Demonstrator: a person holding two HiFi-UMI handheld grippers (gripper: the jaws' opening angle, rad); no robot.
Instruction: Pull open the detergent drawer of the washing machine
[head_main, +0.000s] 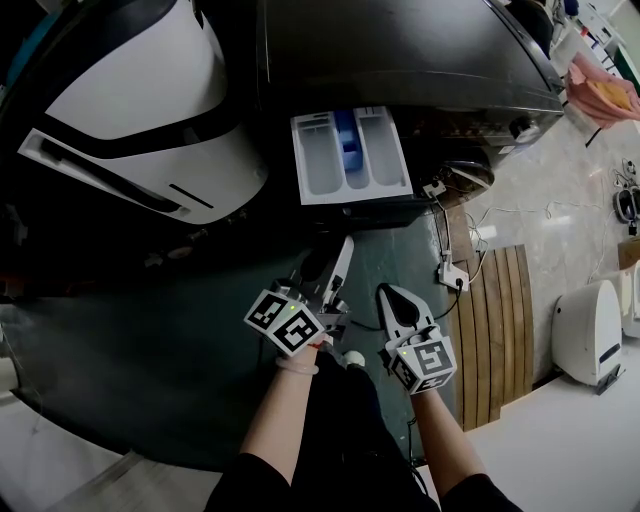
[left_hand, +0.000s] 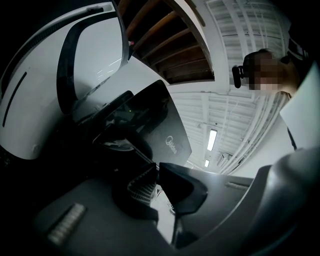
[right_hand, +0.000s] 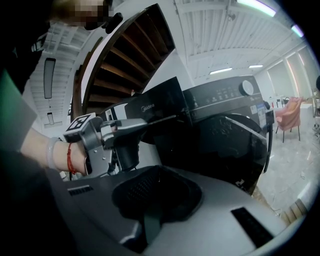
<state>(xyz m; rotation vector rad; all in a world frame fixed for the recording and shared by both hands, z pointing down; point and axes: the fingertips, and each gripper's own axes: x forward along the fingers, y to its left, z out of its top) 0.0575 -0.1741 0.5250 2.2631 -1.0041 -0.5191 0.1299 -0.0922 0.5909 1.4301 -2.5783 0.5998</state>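
The dark washing machine (head_main: 400, 50) has its detergent drawer (head_main: 350, 152) pulled out, showing white compartments and a blue insert. Its dark front panel (left_hand: 165, 125) carries a logo and also shows in the right gripper view (right_hand: 155, 107). My left gripper (head_main: 343, 250) hangs just in front of the drawer and apart from it, shut with nothing between its pads (left_hand: 156, 175). My right gripper (head_main: 386, 293) is beside it, a little further back, and also shut on nothing (right_hand: 155, 187). The left gripper (right_hand: 120, 130) appears in the right gripper view.
A white machine (head_main: 150, 120) stands to the left of the dark one. On the floor to the right lie a power strip (head_main: 450, 272) with cables, a wooden slat board (head_main: 495, 320) and a white appliance (head_main: 590, 330). A pink cloth (head_main: 600, 90) is at far right.
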